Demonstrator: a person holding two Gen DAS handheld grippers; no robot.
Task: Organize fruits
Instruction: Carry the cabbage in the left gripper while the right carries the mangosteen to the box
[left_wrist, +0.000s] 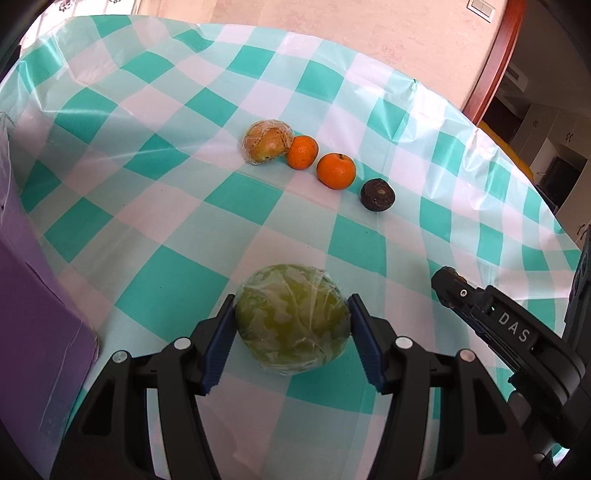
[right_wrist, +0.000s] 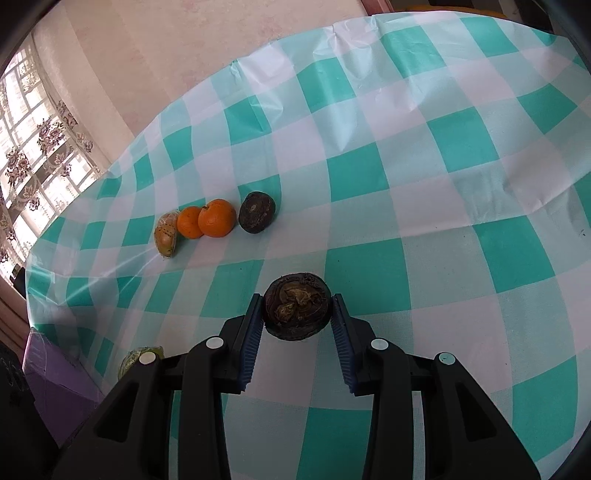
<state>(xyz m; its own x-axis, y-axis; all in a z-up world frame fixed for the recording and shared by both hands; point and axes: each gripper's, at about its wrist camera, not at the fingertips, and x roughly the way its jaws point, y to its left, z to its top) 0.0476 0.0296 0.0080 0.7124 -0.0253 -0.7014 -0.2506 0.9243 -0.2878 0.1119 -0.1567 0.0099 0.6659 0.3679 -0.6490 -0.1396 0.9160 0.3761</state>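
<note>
My left gripper (left_wrist: 291, 317) is shut on a green fruit wrapped in clear film (left_wrist: 291, 319), held just over the checked tablecloth. My right gripper (right_wrist: 297, 314) is shut on a dark brown fruit (right_wrist: 296, 311); its black finger also shows in the left wrist view (left_wrist: 448, 282). Farther out a row of fruits lies on the cloth: a film-wrapped pear (left_wrist: 266, 141) (right_wrist: 166, 233), two oranges (left_wrist: 302, 151) (left_wrist: 336, 171) (right_wrist: 189, 221) (right_wrist: 217, 217), and a second dark fruit (left_wrist: 377, 194) (right_wrist: 256, 211).
A purple box (left_wrist: 33, 288) (right_wrist: 48, 373) stands at the left by the table's near edge. The teal and white checked tablecloth (left_wrist: 177, 206) (right_wrist: 443, 184) covers the round table. A wall and a wooden door frame (left_wrist: 491, 62) lie beyond the far edge.
</note>
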